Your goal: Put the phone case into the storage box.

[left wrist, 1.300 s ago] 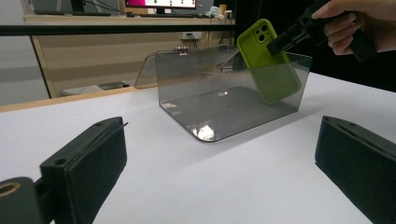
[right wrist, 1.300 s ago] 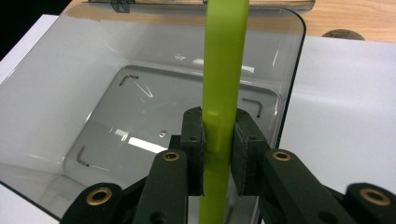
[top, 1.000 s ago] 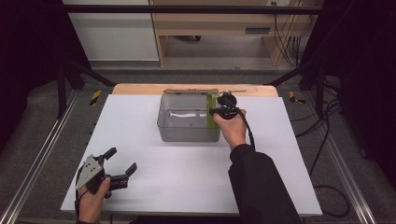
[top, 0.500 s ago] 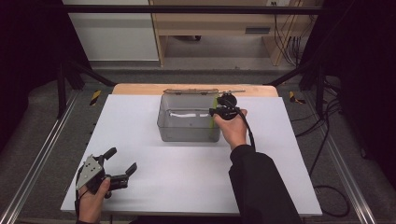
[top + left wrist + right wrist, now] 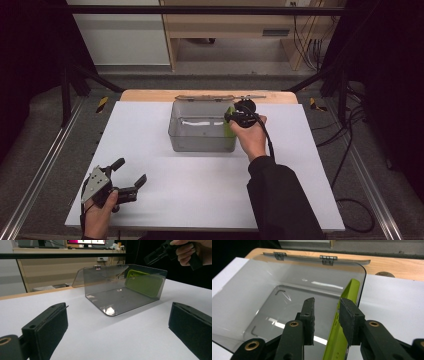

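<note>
Your right tongs (image 5: 325, 322) sat over the right end of the clear box (image 5: 200, 142), jaws partly spread on either side of the green phone case (image 5: 342, 330), not clamping it as far as the right gripper view showed. The case stood on edge inside the box, leaning on the right wall. The box sat at the far middle of the bench (image 5: 200, 200), with its hinged lid (image 5: 312, 257) folded back.

Risks: the right jaw looked very close to the box wall, so closing could have pinched wall and case together, or nudged the light box sideways. If only the top rim got gripped, the thin case could have pivoted and slipped on lifting, or caught on the wall.

Your left tongs (image 5: 127, 177) lay spread wide at the near left, well apart from the box, so nothing steadied it.
</note>
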Demonstrator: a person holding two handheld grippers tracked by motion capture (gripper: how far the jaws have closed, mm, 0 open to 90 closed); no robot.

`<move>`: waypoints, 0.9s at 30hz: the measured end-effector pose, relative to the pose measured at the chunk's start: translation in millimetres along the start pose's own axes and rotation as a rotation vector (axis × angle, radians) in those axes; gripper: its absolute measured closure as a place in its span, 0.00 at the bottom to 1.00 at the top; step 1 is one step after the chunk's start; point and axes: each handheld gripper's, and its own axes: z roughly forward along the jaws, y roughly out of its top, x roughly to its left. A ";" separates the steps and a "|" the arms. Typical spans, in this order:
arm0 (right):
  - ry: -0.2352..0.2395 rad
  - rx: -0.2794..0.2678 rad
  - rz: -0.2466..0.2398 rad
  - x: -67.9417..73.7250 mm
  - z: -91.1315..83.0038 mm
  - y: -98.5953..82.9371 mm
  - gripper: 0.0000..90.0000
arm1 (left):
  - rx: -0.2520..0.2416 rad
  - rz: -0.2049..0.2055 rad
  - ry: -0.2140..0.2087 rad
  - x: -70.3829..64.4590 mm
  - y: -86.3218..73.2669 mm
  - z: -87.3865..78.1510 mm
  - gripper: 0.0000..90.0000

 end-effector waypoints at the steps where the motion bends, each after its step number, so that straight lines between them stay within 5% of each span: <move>1: 0.002 -0.006 -0.001 0.3 -0.9 0.3 0.71 | 0.000 0.001 0.000 0.0 0.0 0.0 0.02; 27: 0.010 -0.039 -0.003 4.8 -3.2 0.1 0.52 | 0.000 0.003 0.000 -0.3 0.1 -0.2 0.02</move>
